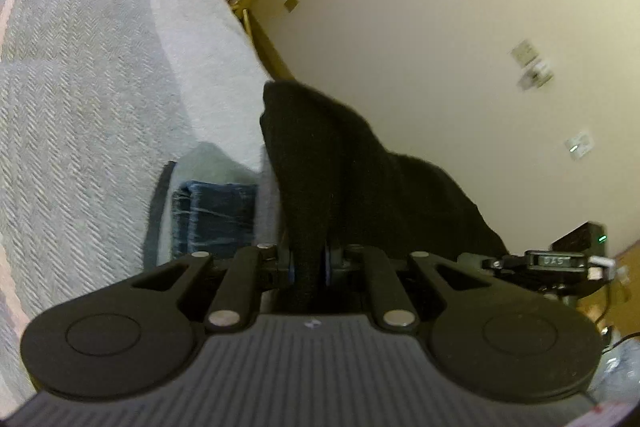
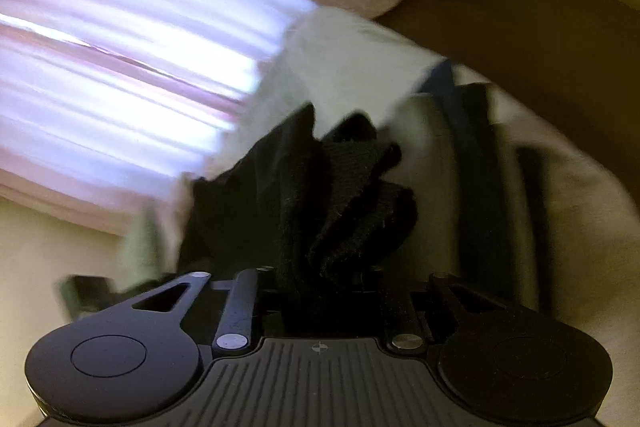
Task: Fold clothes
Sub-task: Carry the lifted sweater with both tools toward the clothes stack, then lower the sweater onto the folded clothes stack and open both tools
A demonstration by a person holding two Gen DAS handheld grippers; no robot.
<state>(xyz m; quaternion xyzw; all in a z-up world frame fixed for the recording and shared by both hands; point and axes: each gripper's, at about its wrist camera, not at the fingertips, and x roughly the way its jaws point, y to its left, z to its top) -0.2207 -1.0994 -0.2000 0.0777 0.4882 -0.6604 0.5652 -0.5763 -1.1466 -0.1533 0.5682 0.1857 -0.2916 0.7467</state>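
Gripping the black garment (image 1: 340, 179) with our left gripper (image 1: 310, 265), we pinch a fold between its blue pads, above the grey woven bedspread (image 1: 80, 107). Our right gripper (image 2: 320, 291) clenches a bunched part of the same dark cloth (image 2: 304, 195). Folded jeans (image 1: 214, 215) lie on the bedspread, just beside the garment.

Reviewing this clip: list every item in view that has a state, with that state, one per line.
left gripper: shut on black garment
right gripper: shut on black garment
black garment: lifted, held at both grippers, bunched at the right one
jeans: folded, lying on the bed
bed cover: spread flat
curtain: drawn, daylight behind; blurred
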